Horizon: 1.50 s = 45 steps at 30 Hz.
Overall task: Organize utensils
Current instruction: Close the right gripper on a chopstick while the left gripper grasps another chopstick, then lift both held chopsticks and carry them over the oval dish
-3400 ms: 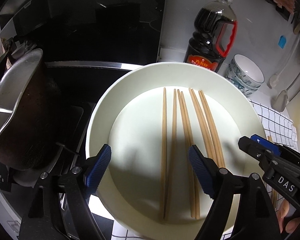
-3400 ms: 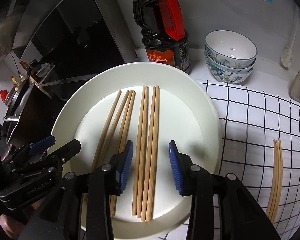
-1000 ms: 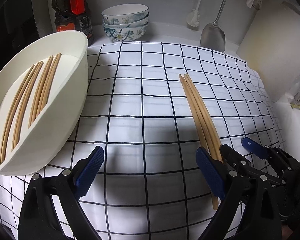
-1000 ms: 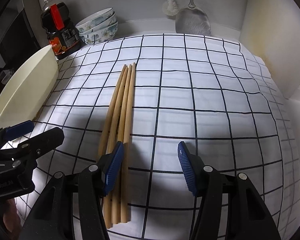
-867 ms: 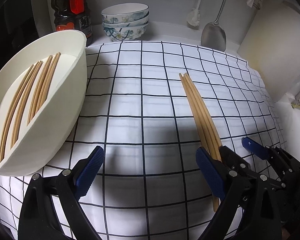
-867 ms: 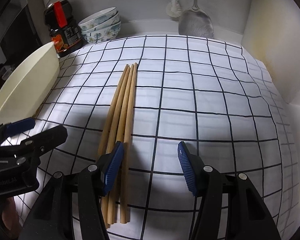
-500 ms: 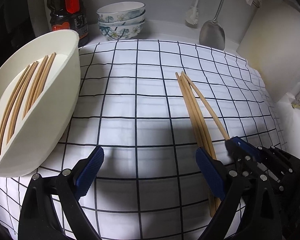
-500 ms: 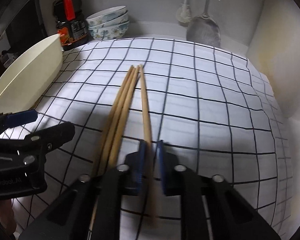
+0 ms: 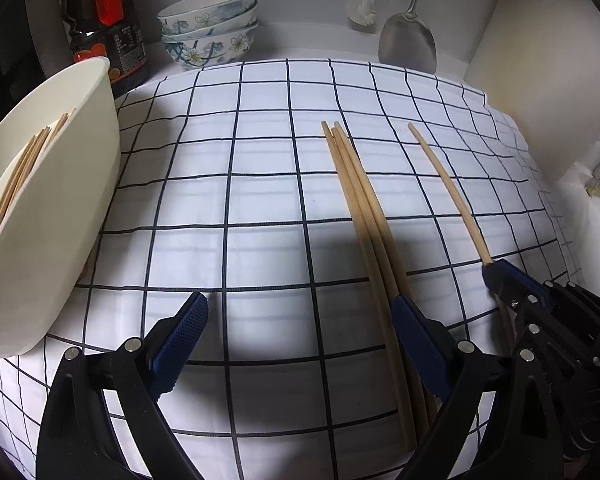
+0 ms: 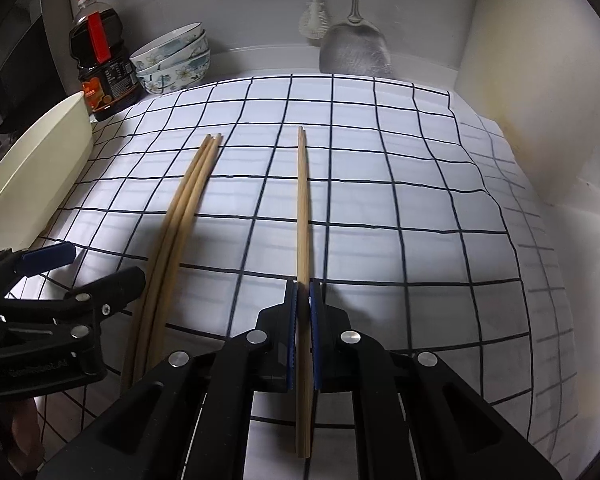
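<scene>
Sauce bottle (image 10: 102,68) has an orange label, print too small to read; faint lettering on left gripper body unreadable. Right gripper (image 10: 303,332) clenched on a single chopstick (image 10: 302,208), which runs forward between its blue pads (image 10: 315,340) and pokes out behind them. Three loose chopsticks (image 9: 364,216) lie bundled on the checked cloth (image 9: 260,184), just left of the held one. Left gripper (image 9: 300,344) released, jaws wide, right pad touching or just over the bundle. White basin (image 9: 60,208) at left, tilted, holds more chopsticks (image 9: 16,176). Stacked bowls (image 9: 208,28), contents not visible
</scene>
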{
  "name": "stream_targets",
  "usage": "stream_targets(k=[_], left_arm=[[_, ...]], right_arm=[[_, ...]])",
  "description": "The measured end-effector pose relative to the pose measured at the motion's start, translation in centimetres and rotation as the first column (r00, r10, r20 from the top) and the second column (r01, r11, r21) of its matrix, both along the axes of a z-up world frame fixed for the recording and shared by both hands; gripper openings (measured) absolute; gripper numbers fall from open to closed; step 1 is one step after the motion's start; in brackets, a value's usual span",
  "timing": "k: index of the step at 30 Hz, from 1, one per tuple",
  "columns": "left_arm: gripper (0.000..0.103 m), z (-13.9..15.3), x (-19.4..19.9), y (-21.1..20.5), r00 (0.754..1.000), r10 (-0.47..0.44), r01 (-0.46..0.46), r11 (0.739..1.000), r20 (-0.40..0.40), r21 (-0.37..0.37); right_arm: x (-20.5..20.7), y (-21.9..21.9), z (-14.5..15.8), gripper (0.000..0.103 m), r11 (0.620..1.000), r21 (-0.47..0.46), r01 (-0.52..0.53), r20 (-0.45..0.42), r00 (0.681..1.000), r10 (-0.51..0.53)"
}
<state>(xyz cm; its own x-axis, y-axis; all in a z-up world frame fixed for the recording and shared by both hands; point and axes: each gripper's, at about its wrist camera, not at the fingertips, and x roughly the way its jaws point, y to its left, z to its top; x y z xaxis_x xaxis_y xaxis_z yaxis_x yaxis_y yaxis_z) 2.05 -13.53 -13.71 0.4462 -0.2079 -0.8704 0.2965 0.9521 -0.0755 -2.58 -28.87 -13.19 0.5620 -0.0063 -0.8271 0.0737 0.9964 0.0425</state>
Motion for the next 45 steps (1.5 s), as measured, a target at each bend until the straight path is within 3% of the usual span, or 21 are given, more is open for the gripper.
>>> stream_targets(k=[7, 15, 18, 24, 28, 30, 37, 45], left_arm=[[0.097, -0.5, -0.3, -0.8, 0.999, -0.011, 0.008, 0.997, 0.037, 0.079], [0.094, -0.4, 0.5, -1.1, 0.999, 0.002, -0.005, 0.998, 0.035, 0.070], [0.085, -0.2, 0.7, -1.6, 0.999, -0.012, 0.009, 0.998, 0.044, 0.067], [0.051, 0.4, 0.8, -3.0, 0.997, -0.051, 0.048, 0.997, 0.065, 0.057], [0.018, 0.7, 0.7, -3.8, 0.995, -0.075, 0.072, 0.996, 0.069, 0.052], [0.008, 0.7, 0.6, -4.1, 0.994, -0.087, 0.083, 0.995, 0.062, 0.053], [0.007, 1.3, 0.9, -3.1, 0.996, -0.087, 0.087, 0.996, -0.010, 0.010], [0.007, 6.5, 0.5, 0.8, 0.997, -0.076, 0.077, 0.996, 0.015, -0.047]], right_arm=[[-0.3, -0.4, 0.0, 0.006, 1.000, 0.004, 0.008, -0.002, 1.000, -0.008], [0.0, -0.6, -0.1, 0.011, 1.000, -0.005, 0.011, 0.004, 1.000, -0.011], [0.5, -0.4, -0.2, 0.022, 1.000, -0.026, 0.006, 0.008, 1.000, -0.006], [1.4, -0.4, -0.3, 0.023, 0.999, -0.032, -0.011, 0.018, 1.000, 0.012], [1.8, -0.2, -0.3, 0.012, 0.999, -0.027, -0.039, 0.017, 0.999, 0.039], [1.9, -0.3, -0.2, 0.006, 0.999, -0.022, -0.039, 0.009, 0.999, 0.040], [1.6, -2.0, 0.2, 0.006, 0.991, 0.132, 0.033, -0.028, 0.999, -0.029], [0.9, -0.8, 5.1, 0.006, 0.984, 0.172, 0.035, 0.018, 0.999, -0.039]])
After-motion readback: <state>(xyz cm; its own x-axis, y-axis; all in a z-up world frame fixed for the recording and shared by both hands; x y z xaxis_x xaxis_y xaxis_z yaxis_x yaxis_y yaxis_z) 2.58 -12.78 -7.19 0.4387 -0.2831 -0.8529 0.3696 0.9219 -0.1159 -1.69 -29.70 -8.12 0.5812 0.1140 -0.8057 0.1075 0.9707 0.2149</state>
